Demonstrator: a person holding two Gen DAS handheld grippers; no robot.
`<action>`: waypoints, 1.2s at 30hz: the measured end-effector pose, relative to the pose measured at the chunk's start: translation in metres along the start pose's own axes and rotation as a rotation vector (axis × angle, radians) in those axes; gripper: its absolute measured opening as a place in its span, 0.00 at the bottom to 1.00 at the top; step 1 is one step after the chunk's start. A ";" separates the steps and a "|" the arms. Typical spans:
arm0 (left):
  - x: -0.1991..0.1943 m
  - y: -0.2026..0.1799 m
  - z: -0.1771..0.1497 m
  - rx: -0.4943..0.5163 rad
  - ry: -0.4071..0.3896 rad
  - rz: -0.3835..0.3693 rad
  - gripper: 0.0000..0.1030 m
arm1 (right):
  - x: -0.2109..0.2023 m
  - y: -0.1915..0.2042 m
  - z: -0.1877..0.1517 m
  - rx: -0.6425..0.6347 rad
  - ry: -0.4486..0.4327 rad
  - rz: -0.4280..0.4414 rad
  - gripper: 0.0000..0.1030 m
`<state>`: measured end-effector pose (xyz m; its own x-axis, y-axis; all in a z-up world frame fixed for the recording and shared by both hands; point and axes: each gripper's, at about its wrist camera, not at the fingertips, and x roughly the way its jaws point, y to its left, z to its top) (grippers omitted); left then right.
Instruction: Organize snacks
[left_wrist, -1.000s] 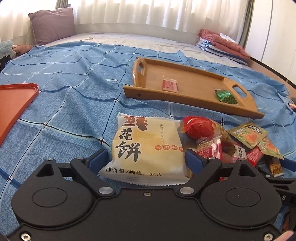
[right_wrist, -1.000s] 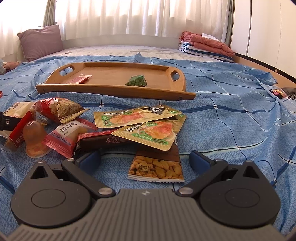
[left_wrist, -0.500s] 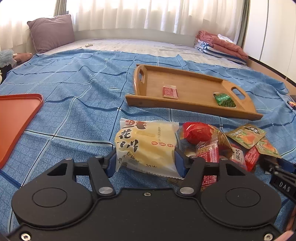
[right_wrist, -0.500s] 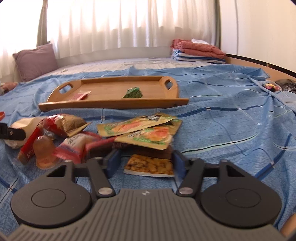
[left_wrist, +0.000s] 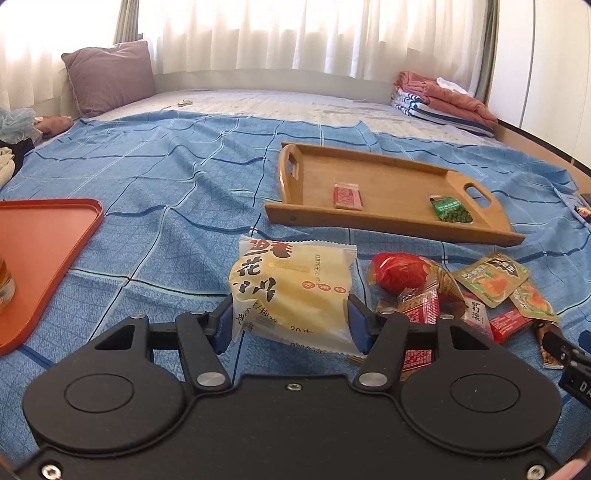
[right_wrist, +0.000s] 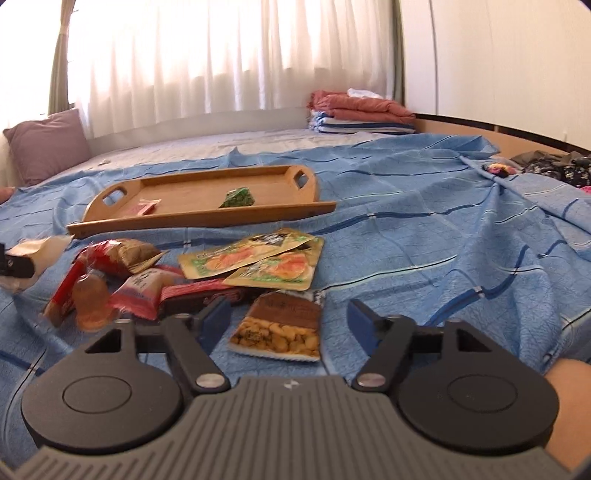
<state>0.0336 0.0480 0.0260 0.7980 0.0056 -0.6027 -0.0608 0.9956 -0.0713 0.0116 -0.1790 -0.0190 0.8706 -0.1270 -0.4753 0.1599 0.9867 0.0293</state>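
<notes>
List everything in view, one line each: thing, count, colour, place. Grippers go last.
pastry packet: 1, pale yellow, clamped in the left gripper.
peanut packet: 1, brown, on the bedspread between the right gripper's jaws, untouched.
wooden tray: 1, tan, on the bedspread beyond the pile.
red packet: 1, in the wooden tray.
green packet: 1, in the wooden tray.
loose snack pile: count unclear, mostly red and orange-green, on the bedspread.
orange tray: 1, far left.
bedspread: 1, blue.
left gripper: 1, black, has just been closing.
right gripper: 1, black, has just been opening.

Bright backlit curtains (left_wrist: 295, 37), fisheye-bent edges, slight right-view blur.
</notes>
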 end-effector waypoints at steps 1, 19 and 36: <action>0.001 0.001 0.000 -0.005 0.003 0.000 0.56 | 0.003 0.000 0.002 0.008 0.005 -0.007 0.79; -0.005 0.001 0.014 -0.001 -0.037 -0.016 0.56 | -0.010 -0.004 0.017 -0.032 0.059 0.005 0.49; 0.055 -0.022 0.134 -0.032 -0.014 -0.155 0.55 | 0.082 -0.009 0.150 0.051 0.007 0.181 0.49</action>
<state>0.1588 0.0387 0.1007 0.8078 -0.1459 -0.5712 0.0447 0.9813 -0.1874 0.1511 -0.2135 0.0740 0.8839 0.0533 -0.4645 0.0242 0.9869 0.1593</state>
